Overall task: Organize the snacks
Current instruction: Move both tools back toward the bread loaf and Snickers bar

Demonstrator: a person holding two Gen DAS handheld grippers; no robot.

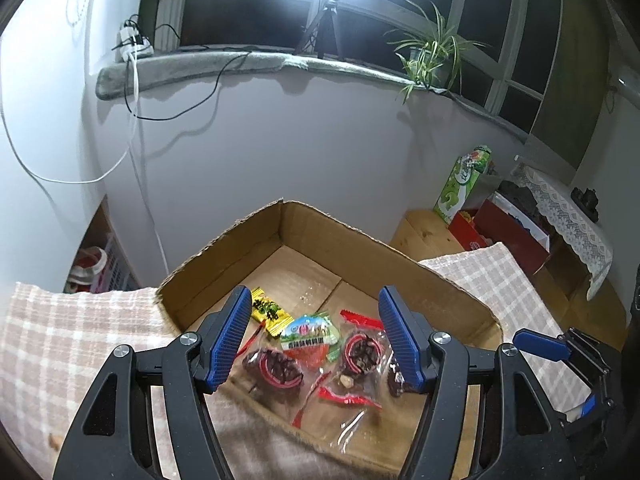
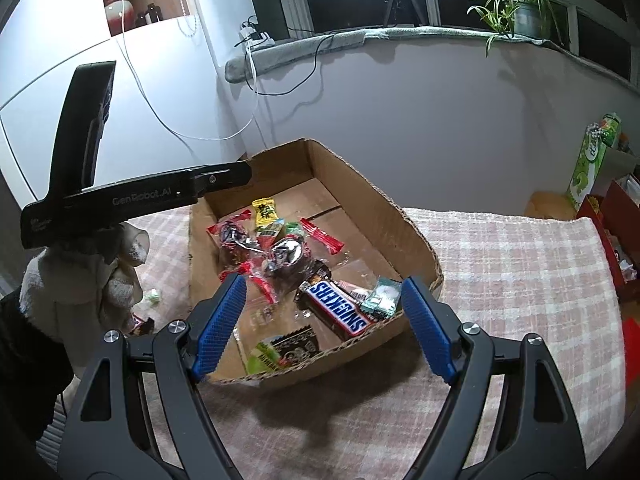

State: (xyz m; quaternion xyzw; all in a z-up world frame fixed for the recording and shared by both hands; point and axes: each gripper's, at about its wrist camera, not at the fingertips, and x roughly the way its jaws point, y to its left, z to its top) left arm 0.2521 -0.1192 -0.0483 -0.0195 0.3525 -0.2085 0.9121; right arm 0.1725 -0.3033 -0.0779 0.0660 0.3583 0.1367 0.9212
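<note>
On the left of the table, the checked cloth (image 2: pixel 500 248) runs out of the left wrist view, and a small pale green scrap (image 2: pixel 153 297) with a dark wrapper end (image 2: pixel 141 325) beside it lies on it near the left edge, half hidden behind a gloved hand (image 2: pixel 80 280). That hand carries the left gripper (image 1: pixel 316 334), seen from the side in the right wrist view, so its fingertips are hidden there. In its own view the blue pads (image 1: pixel 226 336) stand at a middling width with nothing pressed between them, poised above the near left part of the cardboard box (image 2: pixel 404 232).

The box sits on the cloth, its far corner toward the wall, its near wall torn and ragged. Inside, toward the far left, lies a yellow packet (image 2: pixel 265 213); its print is too small to read. Next come clear bags with red trim (image 1: pixel 276 370) holding dark pieces, overlapping a round green-and-red sachet (image 1: pixel 310 338); glare on the plastic blurs where one bag ends and the next begins. Near the right wall lies a Snickers bar (image 2: pixel 340 310), touching a small teal packet (image 2: pixel 382 296). At the near edge a green and black packet (image 2: pixel 284 350) is partly cut off by the box wall.

The right gripper (image 2: pixel 322 328) is spread wide and empty, above the box's near edge; in the left wrist view only one blue finger shows at the far right. Beyond the table's right edge, a green carton (image 1: pixel 460 184) and red boxes (image 1: pixel 504 224) are crowded and hard to separate.
</note>
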